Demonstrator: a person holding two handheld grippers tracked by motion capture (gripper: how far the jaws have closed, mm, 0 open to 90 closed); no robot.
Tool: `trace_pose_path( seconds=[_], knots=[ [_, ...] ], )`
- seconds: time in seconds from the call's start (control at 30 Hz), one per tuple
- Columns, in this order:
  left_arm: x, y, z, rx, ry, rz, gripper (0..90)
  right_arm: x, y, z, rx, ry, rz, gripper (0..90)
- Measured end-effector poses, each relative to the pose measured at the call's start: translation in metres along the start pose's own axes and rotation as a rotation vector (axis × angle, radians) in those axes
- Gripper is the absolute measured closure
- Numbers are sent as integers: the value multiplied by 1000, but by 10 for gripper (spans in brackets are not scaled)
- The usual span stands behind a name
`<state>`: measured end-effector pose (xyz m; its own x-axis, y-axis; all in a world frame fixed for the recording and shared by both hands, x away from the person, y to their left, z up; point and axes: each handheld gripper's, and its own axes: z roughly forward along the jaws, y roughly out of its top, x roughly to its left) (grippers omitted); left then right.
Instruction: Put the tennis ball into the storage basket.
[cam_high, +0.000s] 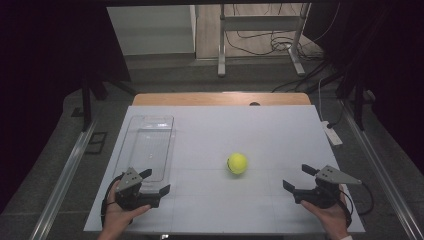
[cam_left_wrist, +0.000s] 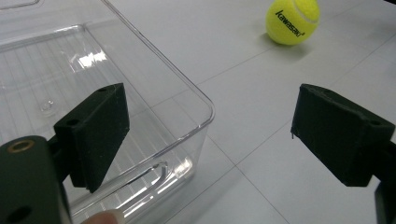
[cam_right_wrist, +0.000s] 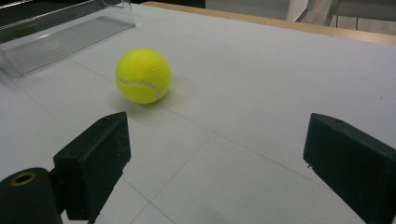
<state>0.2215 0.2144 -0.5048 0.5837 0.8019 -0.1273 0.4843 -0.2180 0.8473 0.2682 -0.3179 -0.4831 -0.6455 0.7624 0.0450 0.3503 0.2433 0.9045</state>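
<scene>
With both the left gripper (cam_high: 151, 182) and right gripper (cam_high: 296, 178) wide open and empty, the tennis ball (cam_high: 237, 163) sits mid-counter, right of the clear tray (cam_high: 150, 145), so the right jaws should probably straddle it squarely before closing.

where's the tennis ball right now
In the high view the tennis ball sits on the white table just right of centre, between the clear plastic tray on the left and the right gripper, touching neither.
</scene>
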Motion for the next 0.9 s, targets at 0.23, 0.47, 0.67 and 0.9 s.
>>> trace_pose_path(
  seconds=[0.23,0.47,0.67,0.9],
  knots=[
    [0,0,0,0,-1,1,121,1,0,0,-4,-1,1,80],
    [0,1,0,6,0,1,121,0,-1,1,0,-5,0,83],
    [-1,6,0,11,1,-11,119,0,0,0,-3,1,4,84],
    [-1,12,3,34,2,-22,114,-2,-2,2,-2,8,10,86]
  ],
)
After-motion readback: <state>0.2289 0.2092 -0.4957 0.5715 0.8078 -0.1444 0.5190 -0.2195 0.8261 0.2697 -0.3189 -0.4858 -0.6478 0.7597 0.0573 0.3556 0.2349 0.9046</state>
